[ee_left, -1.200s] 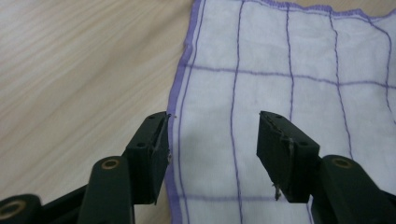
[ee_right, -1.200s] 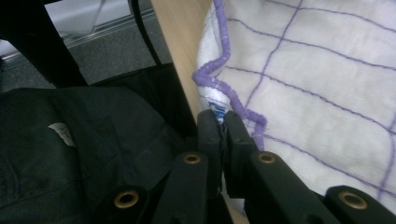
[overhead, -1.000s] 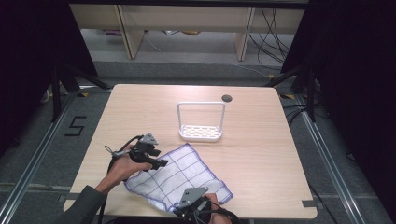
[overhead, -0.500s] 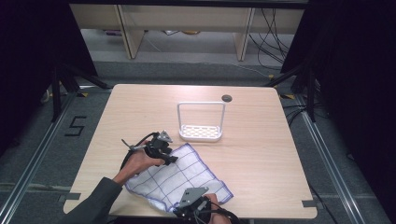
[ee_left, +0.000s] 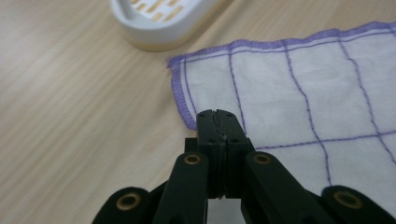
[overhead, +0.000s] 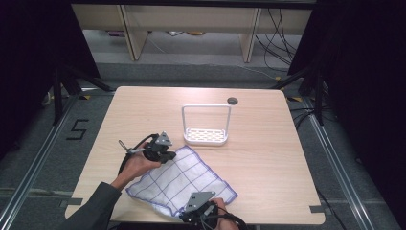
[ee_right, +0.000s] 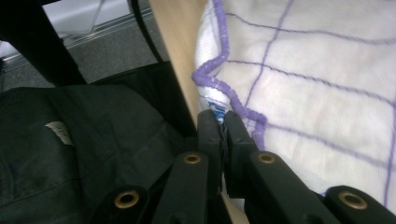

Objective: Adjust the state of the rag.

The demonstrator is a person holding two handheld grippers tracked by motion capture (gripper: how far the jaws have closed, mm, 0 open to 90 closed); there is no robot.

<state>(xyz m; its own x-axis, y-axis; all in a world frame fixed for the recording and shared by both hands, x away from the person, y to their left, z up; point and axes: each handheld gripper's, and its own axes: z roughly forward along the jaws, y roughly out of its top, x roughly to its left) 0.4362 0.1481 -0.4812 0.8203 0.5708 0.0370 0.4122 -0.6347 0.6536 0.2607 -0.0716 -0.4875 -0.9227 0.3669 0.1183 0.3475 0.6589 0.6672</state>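
Nearest, at the six o'clock edge of the wooden counter [overhead: 268, 143], the right gripper [overhead: 203, 211] lay low over the near border of a white cloth [overhead: 184, 177] with purple grid lines. From its own camera the right gripper [ee_right: 218, 122] had its jaws pressed together on the purple hem of the cloth [ee_right: 303, 98], which was bunched up just at their tips; the counter's edge ran past at eleven o'clock, with dark fabric below it.

Farther in, the cloth was spread flat on the counter, slightly toward seven o'clock of the middle. At its nine o'clock corner the left hand [overhead: 139, 163] held the left gripper [overhead: 165, 152], a cable looping behind it. Seen along the left gripper [ee_left: 218, 120], the jaws were closed against each other, their tips above the hemmed edge of the cloth [ee_left: 299, 93]; whether any fabric was caught between them I could not tell.

Beyond the cloth, toward twelve o'clock, a white soap dish [overhead: 206, 136] with a tall wire handle stood just apart from the cloth's far corner. Its slotted tray [ee_left: 161, 18] lay at twelve o'clock from the left jaws. A small round hole [overhead: 232, 100] marked the far edge of the counter.
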